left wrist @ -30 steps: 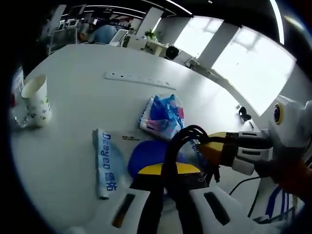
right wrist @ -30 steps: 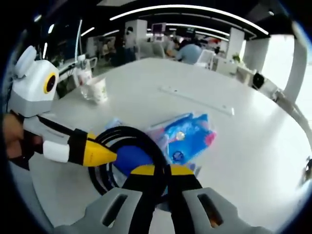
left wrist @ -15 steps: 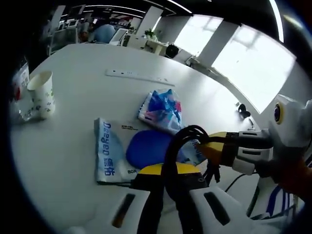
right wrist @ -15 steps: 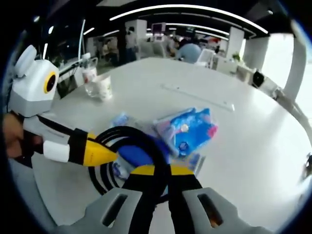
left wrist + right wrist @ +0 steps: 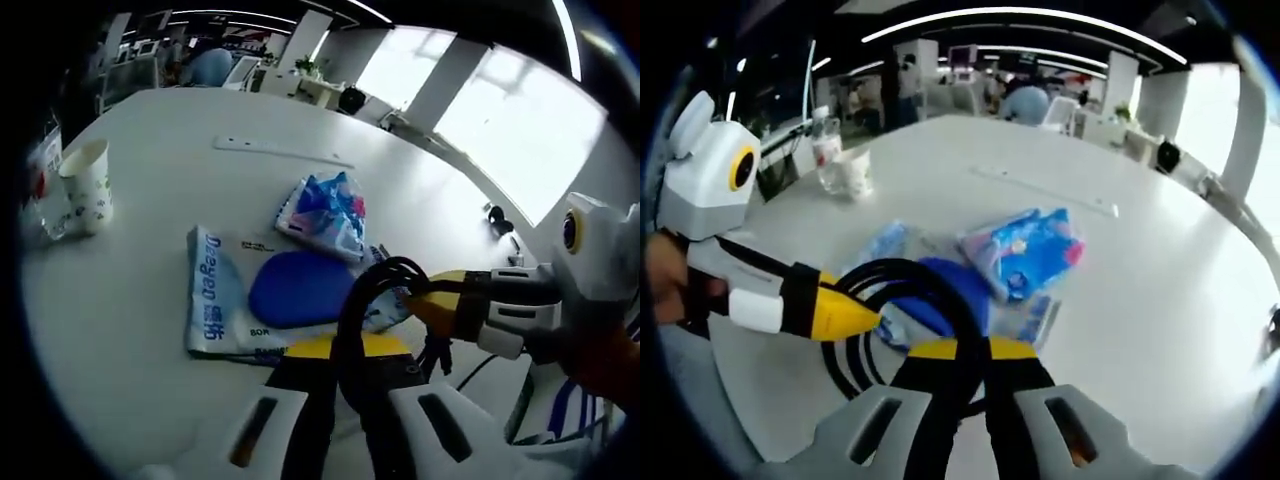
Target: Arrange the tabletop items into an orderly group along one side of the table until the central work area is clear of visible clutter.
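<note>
Both tools grip one black cable loop (image 5: 372,300); the left tool (image 5: 345,395) and the right tool (image 5: 970,385) are each clamped on it, above the near edge of the white surface (image 5: 150,150); a paper cup (image 5: 85,185) stands far off by the edge, what is in it I cannot tell; the clear bag with a blue pad (image 5: 295,290) and the blue packet (image 5: 325,210) lie touching in the middle, with bare room around; more of the bag shows than a second ago.

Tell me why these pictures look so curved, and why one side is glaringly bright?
Left gripper view: the fisheye lens bows the white table into a dome, and the windows at upper right are blown out to plain white, without detail. Right gripper view: the ceiling light strips bend into arcs, the background people are soft, and the black cable close to the lens looks oversized.
</note>
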`<state>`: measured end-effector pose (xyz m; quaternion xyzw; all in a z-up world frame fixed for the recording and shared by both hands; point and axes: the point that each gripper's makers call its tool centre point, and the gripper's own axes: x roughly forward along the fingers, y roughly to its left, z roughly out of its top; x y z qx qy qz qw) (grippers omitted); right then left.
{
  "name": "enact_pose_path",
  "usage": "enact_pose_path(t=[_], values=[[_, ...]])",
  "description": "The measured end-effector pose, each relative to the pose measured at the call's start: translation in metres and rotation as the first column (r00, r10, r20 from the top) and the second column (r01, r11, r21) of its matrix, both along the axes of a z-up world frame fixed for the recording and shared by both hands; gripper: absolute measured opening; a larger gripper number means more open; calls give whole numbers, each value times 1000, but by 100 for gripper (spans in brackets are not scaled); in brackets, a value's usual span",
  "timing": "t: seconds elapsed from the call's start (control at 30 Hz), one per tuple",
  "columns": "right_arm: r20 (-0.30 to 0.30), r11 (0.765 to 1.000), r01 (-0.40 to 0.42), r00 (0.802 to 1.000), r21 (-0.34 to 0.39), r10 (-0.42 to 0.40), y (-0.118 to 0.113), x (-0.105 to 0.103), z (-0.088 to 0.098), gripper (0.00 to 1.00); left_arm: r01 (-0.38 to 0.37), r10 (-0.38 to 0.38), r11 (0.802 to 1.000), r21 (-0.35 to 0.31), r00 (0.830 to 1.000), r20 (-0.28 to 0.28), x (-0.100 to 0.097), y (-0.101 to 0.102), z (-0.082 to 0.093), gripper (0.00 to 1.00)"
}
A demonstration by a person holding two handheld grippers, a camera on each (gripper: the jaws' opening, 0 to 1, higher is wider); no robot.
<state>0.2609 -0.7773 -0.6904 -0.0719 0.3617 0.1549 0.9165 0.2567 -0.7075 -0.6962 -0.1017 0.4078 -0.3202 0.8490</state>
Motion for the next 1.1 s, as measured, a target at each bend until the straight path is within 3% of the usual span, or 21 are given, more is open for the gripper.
enact_pose_path(t=[0.6, 1.1], values=[[-34, 1000, 9, 999, 15, -9, -5, -25, -13, 4, 17, -16, 999, 27, 999, -29, -23, -5, -11, 4], [-80, 999, 10, 997, 53, -6, 6, -41, -29, 4, 19, -15, 998, 66, 998, -65, -39, 6, -24, 4]])
